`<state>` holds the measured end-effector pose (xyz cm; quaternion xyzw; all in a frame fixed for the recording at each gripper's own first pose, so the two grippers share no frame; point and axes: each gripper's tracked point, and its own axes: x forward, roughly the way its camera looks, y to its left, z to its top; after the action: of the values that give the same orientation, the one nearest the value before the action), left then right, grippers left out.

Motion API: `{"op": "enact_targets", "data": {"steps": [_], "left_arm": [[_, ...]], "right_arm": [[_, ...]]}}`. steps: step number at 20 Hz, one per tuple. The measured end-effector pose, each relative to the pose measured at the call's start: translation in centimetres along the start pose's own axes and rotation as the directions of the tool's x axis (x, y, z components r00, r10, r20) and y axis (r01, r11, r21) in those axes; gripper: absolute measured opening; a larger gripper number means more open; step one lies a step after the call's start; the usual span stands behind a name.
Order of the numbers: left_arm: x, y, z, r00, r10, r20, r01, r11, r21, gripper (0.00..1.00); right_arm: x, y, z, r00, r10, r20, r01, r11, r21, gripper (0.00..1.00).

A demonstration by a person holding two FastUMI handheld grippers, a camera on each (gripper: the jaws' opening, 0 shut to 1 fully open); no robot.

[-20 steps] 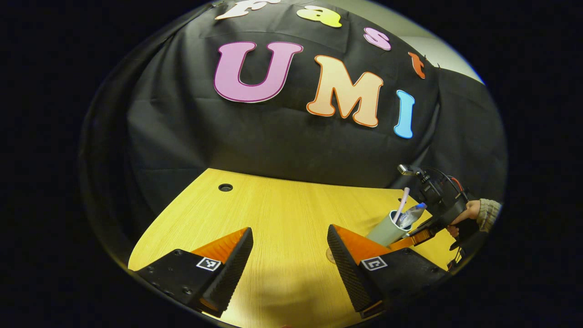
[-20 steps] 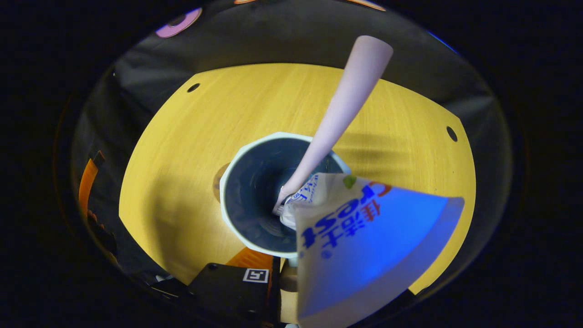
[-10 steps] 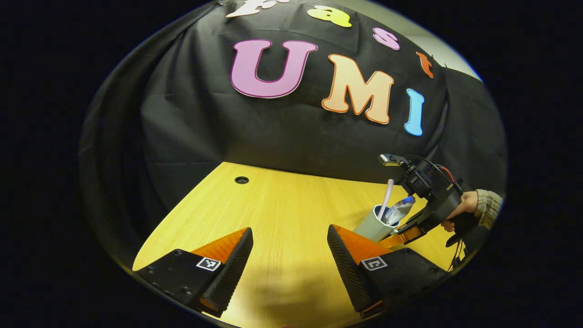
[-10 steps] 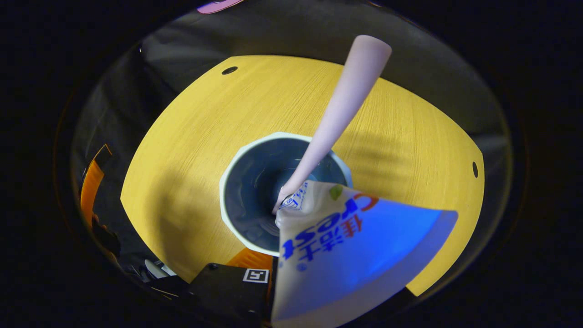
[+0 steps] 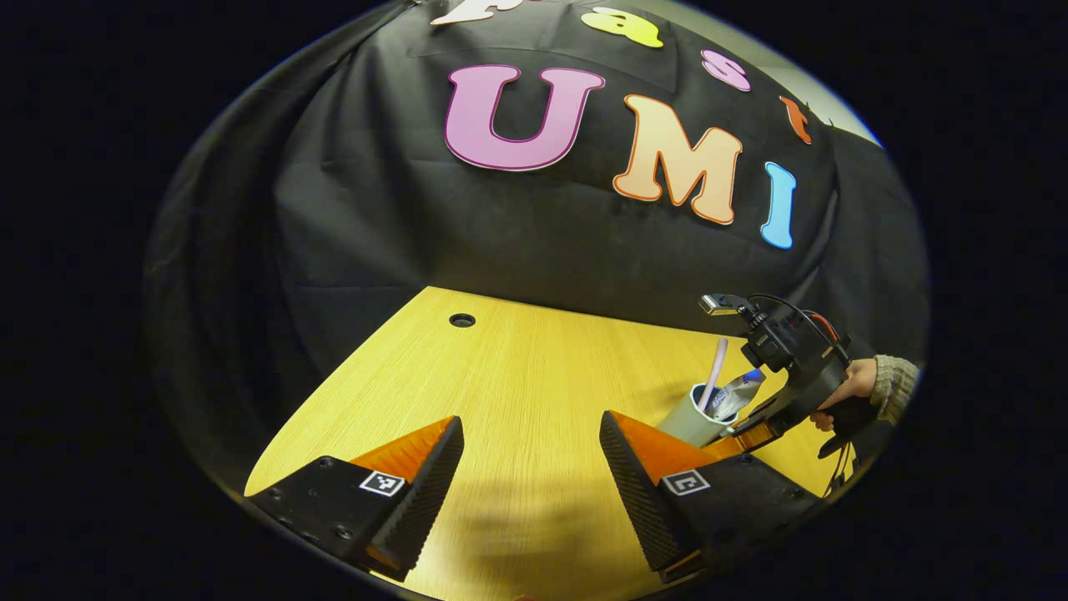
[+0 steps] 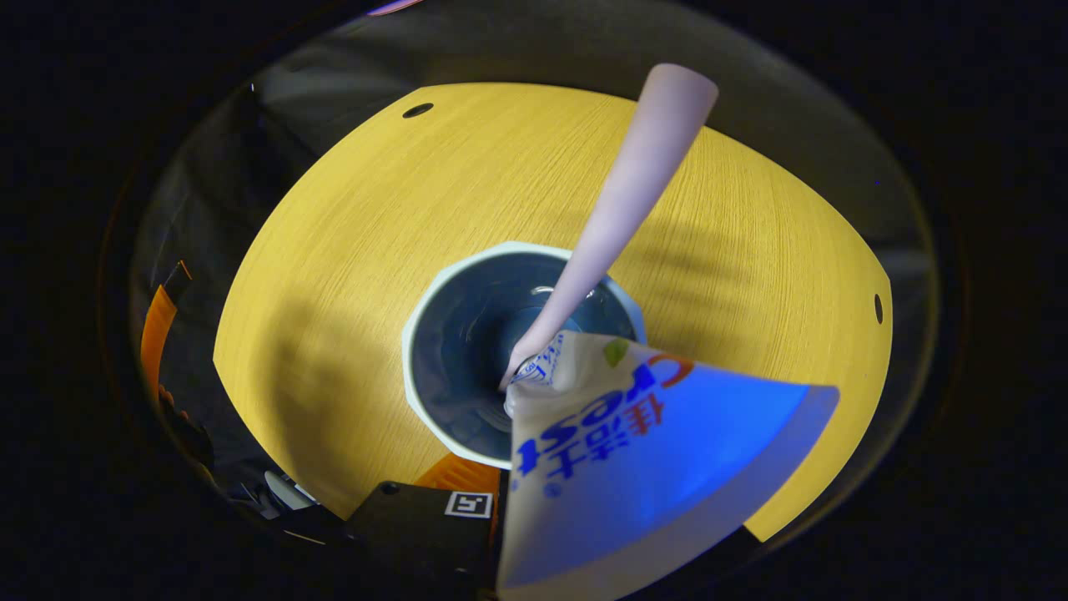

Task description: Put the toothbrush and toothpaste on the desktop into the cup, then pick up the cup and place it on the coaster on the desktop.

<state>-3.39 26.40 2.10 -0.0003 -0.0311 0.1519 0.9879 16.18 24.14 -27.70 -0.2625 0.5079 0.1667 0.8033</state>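
Note:
A pale cup is seen from above, with a pink toothbrush and a blue-and-white toothpaste tube standing inside it. My right gripper is shut on the cup's near side. One finger shows at the rim and the tube hides the other. In the left gripper view the cup stands upright at the table's right, held by the right gripper and a hand. The cup's base is hidden. My left gripper hovers open over the table, holding nothing.
The yellow wooden table has a cable hole near its far left corner, and the black cloth wall rises right behind it. Two table holes show in the right gripper view.
The right gripper carried the cup leftward and slightly down in the left gripper view, straightening it. The coaster edge seen beside the cup a second ago is now covered. The left gripper stays open.

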Motion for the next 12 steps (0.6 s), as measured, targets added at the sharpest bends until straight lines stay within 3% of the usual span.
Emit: {"op": "enact_targets", "data": {"steps": [6, 7, 8, 9, 12], "left_arm": [[0.3, -1.0, -0.3, 1.000, -0.016, -0.013, 0.016, 1.000, -0.011, 0.95], [0.3, -1.2, -0.3, 1.000, -0.016, -0.014, 0.016, 1.000, -0.012, 0.95], [0.3, -1.4, -0.3, 1.000, -0.016, -0.014, 0.016, 1.000, -0.011, 0.95], [0.2, -1.6, -0.2, 1.000, -0.014, -0.015, 0.014, 1.000, -0.008, 0.95], [-0.2, -2.5, 0.2, 1.000, -0.013, -0.011, 0.013, 1.000, 0.012, 0.95]], "right_arm": [[-1.8, 0.5, -0.6, 0.998, 0.049, 0.026, -0.049, 0.999, 0.000, 0.27], [-2.4, 0.6, -0.3, 0.998, 0.058, 0.036, -0.058, 0.998, 0.002, 0.44], [-2.9, 1.0, -0.2, 0.996, 0.076, 0.051, -0.076, 0.997, 0.008, 0.38], [-3.4, 1.4, 0.0, 0.992, 0.099, 0.073, -0.101, 0.995, 0.021, 0.58], [-6.0, 1.9, 0.0, 0.976, 0.155, 0.155, -0.166, 0.985, 0.057, 0.79]]}}
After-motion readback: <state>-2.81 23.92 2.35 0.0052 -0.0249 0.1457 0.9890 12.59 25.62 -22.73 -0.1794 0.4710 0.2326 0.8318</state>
